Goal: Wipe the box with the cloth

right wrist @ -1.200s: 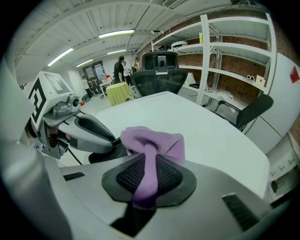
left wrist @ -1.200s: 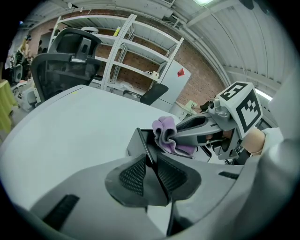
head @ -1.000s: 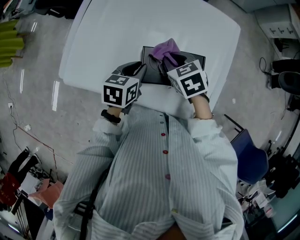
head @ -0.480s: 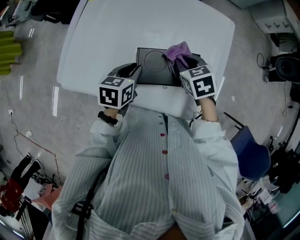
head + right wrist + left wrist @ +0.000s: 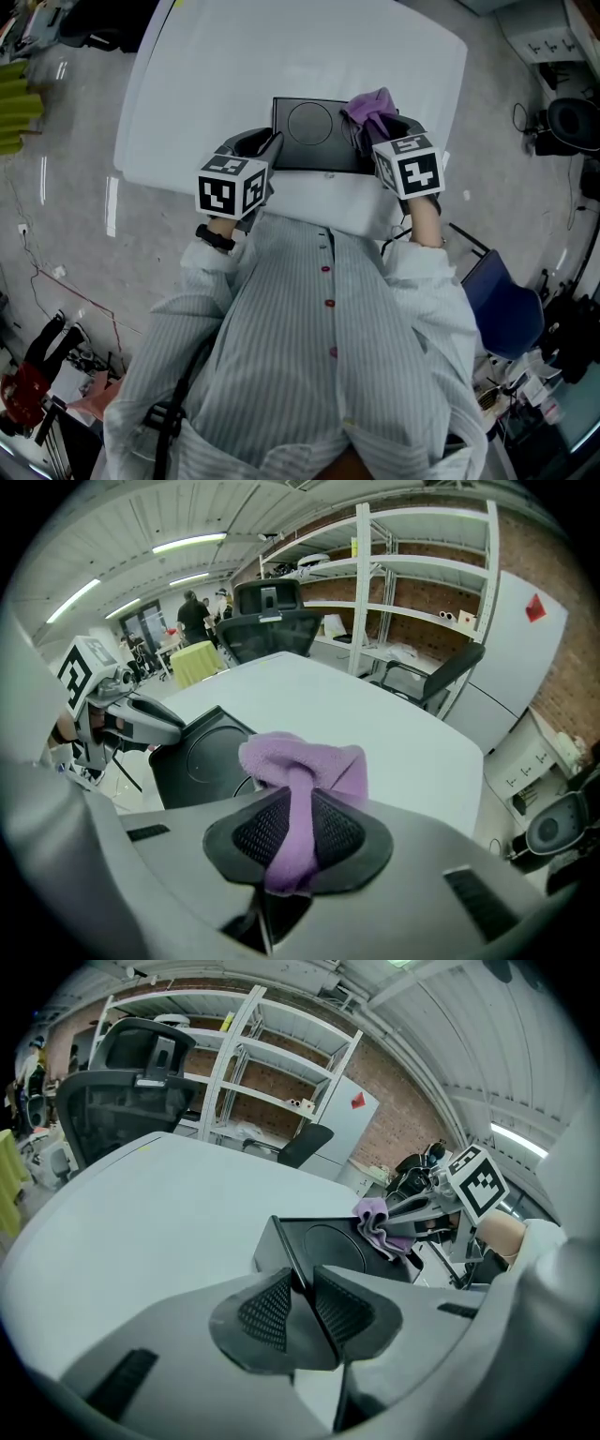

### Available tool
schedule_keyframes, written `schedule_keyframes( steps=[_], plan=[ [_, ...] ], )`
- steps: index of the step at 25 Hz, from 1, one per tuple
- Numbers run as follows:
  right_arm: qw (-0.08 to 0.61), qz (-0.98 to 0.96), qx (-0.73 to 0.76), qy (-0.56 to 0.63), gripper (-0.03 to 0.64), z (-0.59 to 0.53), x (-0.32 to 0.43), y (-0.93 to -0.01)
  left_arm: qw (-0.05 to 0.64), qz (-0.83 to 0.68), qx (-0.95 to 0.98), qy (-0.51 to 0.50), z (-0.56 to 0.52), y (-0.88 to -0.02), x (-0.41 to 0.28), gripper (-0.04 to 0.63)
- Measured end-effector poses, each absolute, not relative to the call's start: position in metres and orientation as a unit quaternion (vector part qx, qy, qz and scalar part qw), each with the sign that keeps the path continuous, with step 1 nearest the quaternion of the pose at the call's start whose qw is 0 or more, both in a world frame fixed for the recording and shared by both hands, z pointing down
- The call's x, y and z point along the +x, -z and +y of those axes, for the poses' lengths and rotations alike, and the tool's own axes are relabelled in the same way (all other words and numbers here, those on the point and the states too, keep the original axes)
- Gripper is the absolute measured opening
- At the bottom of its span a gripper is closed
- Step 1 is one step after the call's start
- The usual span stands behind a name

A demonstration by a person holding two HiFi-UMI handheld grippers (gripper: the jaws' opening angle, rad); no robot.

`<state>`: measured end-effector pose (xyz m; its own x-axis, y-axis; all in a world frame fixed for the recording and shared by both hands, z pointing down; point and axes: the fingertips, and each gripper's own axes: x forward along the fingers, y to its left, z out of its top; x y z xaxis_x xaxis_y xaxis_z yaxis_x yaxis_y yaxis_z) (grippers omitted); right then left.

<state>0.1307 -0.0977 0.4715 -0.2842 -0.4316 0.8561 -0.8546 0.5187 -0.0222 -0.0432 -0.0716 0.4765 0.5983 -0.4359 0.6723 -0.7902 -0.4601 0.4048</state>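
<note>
Nearest the person, the left tool (image 5: 302,1283) is pinched shut on the thin near-left edge of the black box (image 5: 309,136). The box lies flat by the near edge of the white bench (image 5: 281,47). The right tool (image 5: 298,832) is clamped tight on the purple cloth (image 5: 305,761): 1 fold is squeezed between its jaws, and the rest bunches above them over the box's right end. A circle (image 5: 309,122) marks the box top, just left of the cloth. In all there are 2 tools, 1 box and 1 cloth. Beyond the bench stand an office chair (image 5: 127,1082) and metal shelves (image 5: 272,1063) against a brick wall (image 5: 394,1110).
</note>
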Motion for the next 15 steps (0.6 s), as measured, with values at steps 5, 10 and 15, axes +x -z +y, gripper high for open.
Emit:
schedule_keyframes(
  steps=[5, 10, 15],
  plan=[
    [0.429, -0.745, 0.44, -0.261, 0.067, -0.097, 0.142, -0.47, 0.362, -0.375, 0.818, -0.243, -0.073, -0.477, -0.043, 0.069],
    [0.432, -0.742, 0.444, -0.258, 0.067, -0.095, 0.146, -0.472, 0.362, -0.376, 0.818, -0.241, -0.073, -0.479, -0.042, 0.069],
    [0.441, -0.748, 0.432, -0.243, 0.067, -0.094, 0.132, -0.463, 0.358, -0.377, 0.819, -0.243, -0.071, -0.478, -0.042, 0.069]
  ],
)
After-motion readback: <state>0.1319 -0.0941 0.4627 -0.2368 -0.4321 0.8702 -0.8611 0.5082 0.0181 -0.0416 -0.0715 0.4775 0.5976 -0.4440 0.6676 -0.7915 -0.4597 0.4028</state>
